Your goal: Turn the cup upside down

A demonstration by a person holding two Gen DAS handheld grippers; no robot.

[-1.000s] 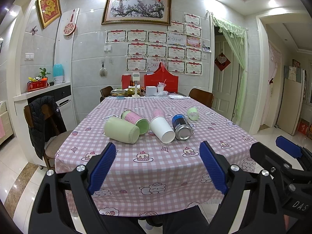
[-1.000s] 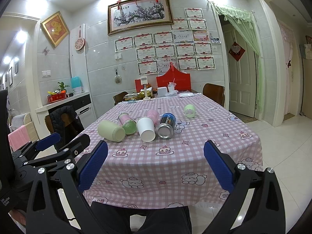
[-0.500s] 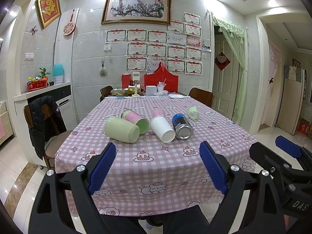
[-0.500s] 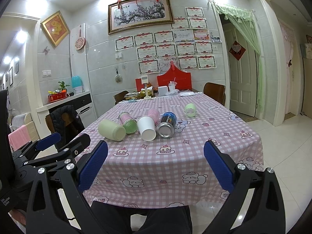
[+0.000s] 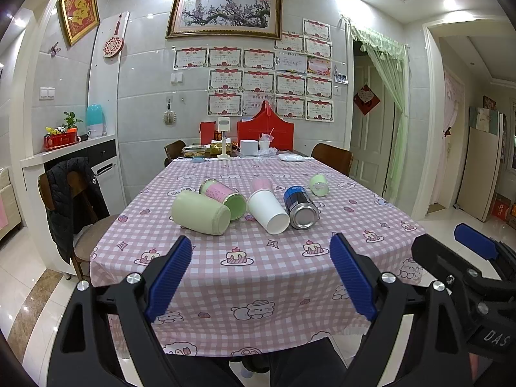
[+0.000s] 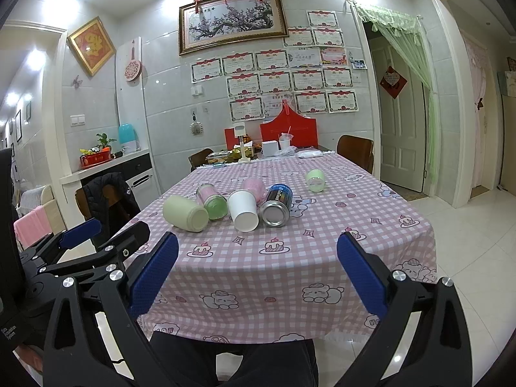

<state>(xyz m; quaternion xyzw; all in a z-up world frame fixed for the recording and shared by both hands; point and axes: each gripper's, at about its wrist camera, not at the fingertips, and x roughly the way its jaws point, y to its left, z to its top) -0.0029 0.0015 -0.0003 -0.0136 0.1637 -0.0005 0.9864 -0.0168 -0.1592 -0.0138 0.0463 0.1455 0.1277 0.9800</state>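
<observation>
Several cups lie on their sides on the pink checked tablecloth [image 5: 258, 267]: a pale green cup [image 5: 200, 213] [image 6: 184, 213], a pink-and-green cup [image 5: 223, 196] [image 6: 211, 200], a white paper cup [image 5: 267, 211] [image 6: 242, 210], a pink cup [image 5: 262, 184] [image 6: 254, 186] behind it, a blue can [image 5: 300, 206] [image 6: 276, 204] and a small green cup [image 5: 319, 184] [image 6: 314, 179] farther back. My left gripper [image 5: 259, 277] is open and empty, held back from the table's near edge. My right gripper [image 6: 258, 277] is open and empty, also short of the table.
Clutter, a white box [image 5: 249, 147] and a red board [image 5: 265, 132] sit at the table's far end. Chairs stand at the left [image 5: 74, 200], far left [image 5: 174, 150] and far right [image 5: 332, 158]. A counter [image 5: 67, 158] is on the left, a doorway [image 5: 377, 135] on the right.
</observation>
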